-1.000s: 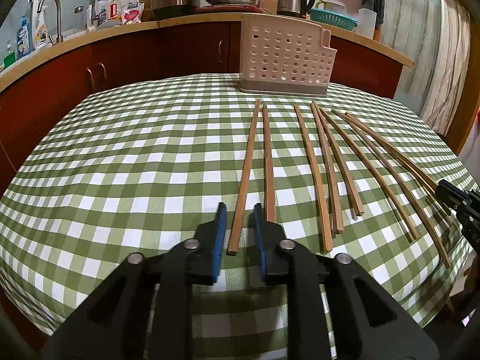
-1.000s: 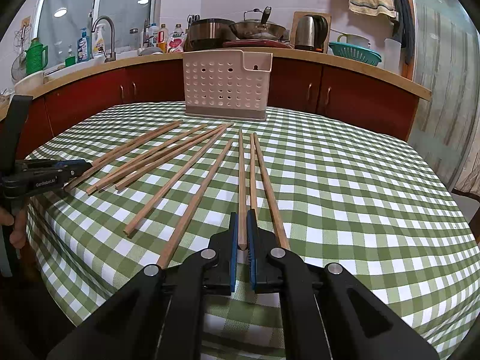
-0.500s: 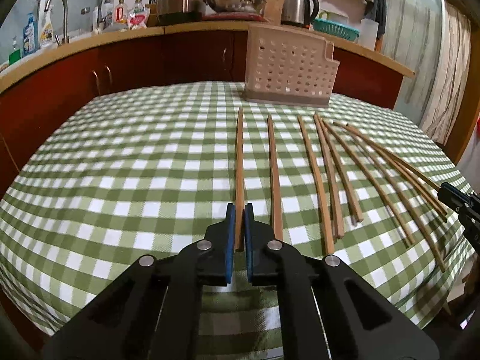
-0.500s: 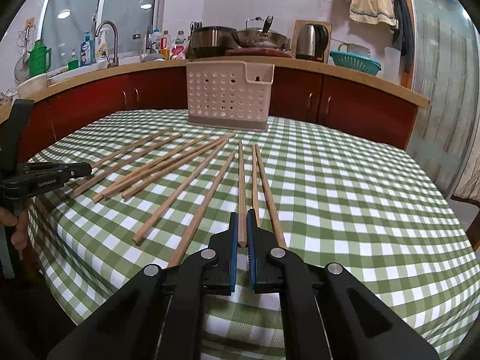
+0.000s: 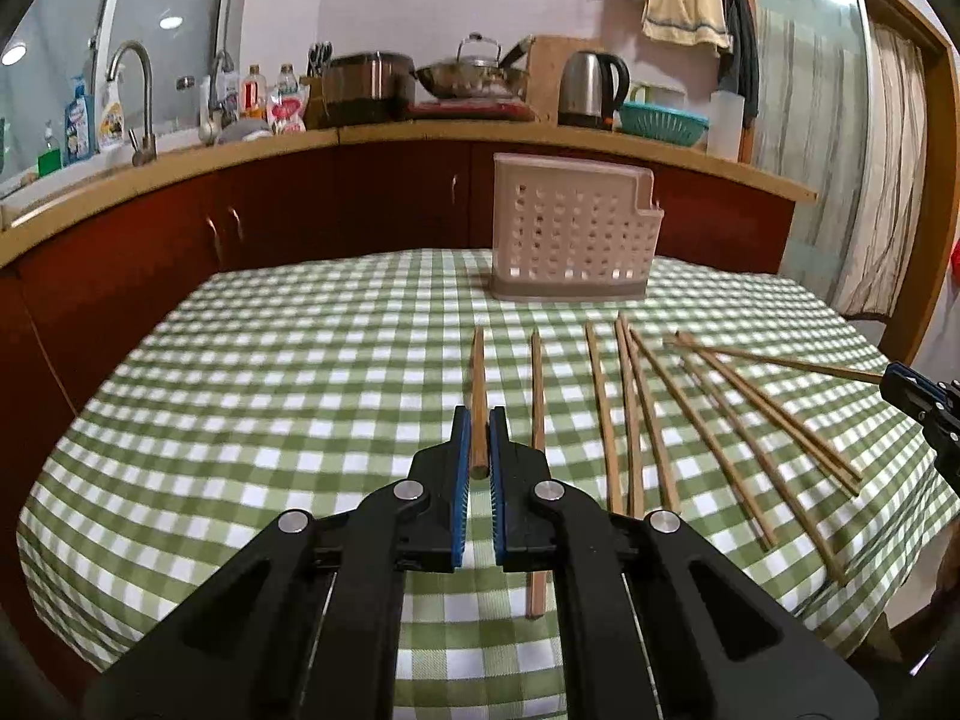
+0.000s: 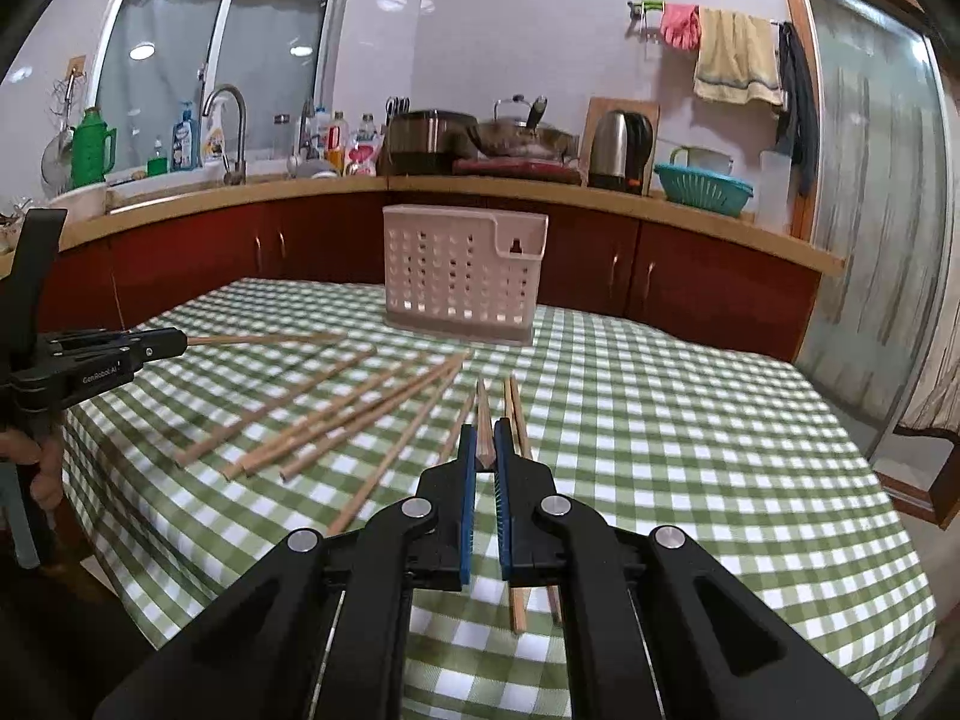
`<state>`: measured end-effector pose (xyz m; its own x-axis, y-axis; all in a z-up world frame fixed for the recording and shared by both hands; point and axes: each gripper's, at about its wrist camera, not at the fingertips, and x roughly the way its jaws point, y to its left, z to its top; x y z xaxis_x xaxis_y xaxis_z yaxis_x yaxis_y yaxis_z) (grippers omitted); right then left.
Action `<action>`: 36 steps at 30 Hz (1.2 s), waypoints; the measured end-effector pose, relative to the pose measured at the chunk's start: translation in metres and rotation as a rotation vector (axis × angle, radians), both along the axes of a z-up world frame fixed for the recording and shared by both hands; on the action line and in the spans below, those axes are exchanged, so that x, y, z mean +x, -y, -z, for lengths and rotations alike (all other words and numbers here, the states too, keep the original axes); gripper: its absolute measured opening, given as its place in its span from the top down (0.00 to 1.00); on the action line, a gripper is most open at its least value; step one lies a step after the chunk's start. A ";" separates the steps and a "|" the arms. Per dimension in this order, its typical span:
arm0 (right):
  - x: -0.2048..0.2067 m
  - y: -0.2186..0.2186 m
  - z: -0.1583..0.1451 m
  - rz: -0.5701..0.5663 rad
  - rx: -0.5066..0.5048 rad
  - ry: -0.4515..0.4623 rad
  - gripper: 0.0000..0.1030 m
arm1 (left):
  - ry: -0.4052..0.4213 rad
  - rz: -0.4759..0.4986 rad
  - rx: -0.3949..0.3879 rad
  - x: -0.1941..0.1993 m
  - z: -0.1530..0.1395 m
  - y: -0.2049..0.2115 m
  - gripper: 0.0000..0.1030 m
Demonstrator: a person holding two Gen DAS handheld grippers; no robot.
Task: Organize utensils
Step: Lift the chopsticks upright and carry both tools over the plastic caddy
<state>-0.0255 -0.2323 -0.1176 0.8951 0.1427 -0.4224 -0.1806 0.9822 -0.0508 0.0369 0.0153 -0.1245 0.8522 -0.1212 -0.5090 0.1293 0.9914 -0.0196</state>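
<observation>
My left gripper point(image 5: 478, 414) is shut on the near end of a wooden chopstick point(image 5: 477, 384), held above the green checked tablecloth point(image 5: 270, 420). My right gripper point(image 6: 485, 429) is shut on another chopstick point(image 6: 482, 414), also lifted and pointing away. Each gripper shows in the other's view: the right gripper point(image 5: 894, 373) at the far right edge with its stick point(image 5: 780, 363), the left gripper point(image 6: 174, 343) at the left with its stick point(image 6: 258, 339). Several more chopsticks point(image 5: 630, 420) lie on the cloth. A perforated plastic utensil holder point(image 5: 570, 240) stands upright at the table's far side.
A kitchen counter point(image 6: 600, 195) curves behind the table with a sink tap, bottles, pots, a kettle and a teal basket. Red cabinets point(image 5: 270, 222) stand below it. A person's hand point(image 6: 42, 474) grips the left tool. The cloth drops off at the table's near edges.
The left gripper closed on the leftmost chopstick. Both grippers then rose with their chopsticks, and both views tipped up toward the holder and counter.
</observation>
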 end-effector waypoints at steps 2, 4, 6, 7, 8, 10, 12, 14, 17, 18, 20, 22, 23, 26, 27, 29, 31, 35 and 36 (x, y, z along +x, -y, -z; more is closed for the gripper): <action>-0.001 0.000 -0.005 0.001 0.004 0.010 0.94 | 0.021 -0.002 -0.002 -0.002 -0.008 0.000 0.94; -0.002 0.000 -0.009 0.002 0.007 0.020 0.94 | 0.036 -0.004 -0.003 -0.004 -0.014 -0.001 0.94; -0.003 0.000 -0.013 0.002 0.011 0.030 0.94 | 0.047 -0.007 -0.008 -0.006 -0.019 -0.003 0.94; -0.003 0.000 -0.016 0.002 0.018 0.035 0.94 | 0.052 -0.008 -0.013 -0.006 -0.022 -0.003 0.94; -0.003 0.000 -0.019 0.002 0.023 0.038 0.94 | 0.058 -0.008 -0.016 -0.007 -0.025 -0.004 0.94; -0.004 0.001 -0.025 0.003 0.034 0.051 0.94 | 0.076 -0.009 -0.020 -0.007 -0.033 -0.004 0.94; -0.004 0.002 -0.032 0.004 0.045 0.064 0.94 | 0.096 -0.009 -0.022 -0.008 -0.041 -0.005 0.94; -0.004 0.003 -0.037 0.004 0.057 0.074 0.94 | 0.118 -0.008 -0.023 -0.009 -0.050 -0.005 0.94; -0.003 0.003 -0.046 0.002 0.067 0.091 0.94 | 0.150 -0.007 -0.023 -0.009 -0.062 -0.005 0.94; -0.002 0.003 -0.048 0.001 0.070 0.098 0.94 | 0.157 -0.007 -0.023 -0.009 -0.065 -0.005 0.94; 0.000 0.003 -0.052 0.000 0.072 0.106 0.94 | 0.167 -0.005 -0.028 -0.008 -0.070 -0.005 0.94; 0.002 0.001 -0.056 -0.003 0.073 0.114 0.94 | 0.176 -0.004 -0.033 -0.005 -0.075 -0.005 0.94; 0.004 0.001 -0.058 -0.004 0.072 0.118 0.94 | 0.177 -0.003 -0.034 -0.004 -0.076 -0.006 0.94; 0.008 -0.001 -0.062 -0.007 0.074 0.129 0.94 | 0.186 -0.001 -0.038 0.003 -0.081 -0.006 0.94; 0.011 0.000 -0.064 -0.008 0.077 0.133 0.94 | 0.188 -0.001 -0.039 0.004 -0.082 -0.005 0.94; 0.016 0.000 -0.067 -0.008 0.084 0.137 0.94 | 0.188 -0.003 -0.045 0.010 -0.085 -0.006 0.94; 0.022 0.000 -0.070 -0.008 0.089 0.145 0.94 | 0.188 -0.003 -0.050 0.016 -0.087 -0.007 0.94; 0.035 0.001 -0.075 -0.007 0.101 0.147 0.94 | 0.187 0.002 -0.068 0.027 -0.093 -0.008 0.94; 0.038 0.002 -0.077 -0.006 0.107 0.147 0.94 | 0.188 0.005 -0.072 0.030 -0.095 -0.008 0.94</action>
<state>0.0129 -0.2342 -0.0404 0.9450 0.1855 -0.2695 -0.1851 0.9823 0.0272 0.0669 0.0230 -0.0294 0.9307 -0.1563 -0.3306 0.1425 0.9876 -0.0657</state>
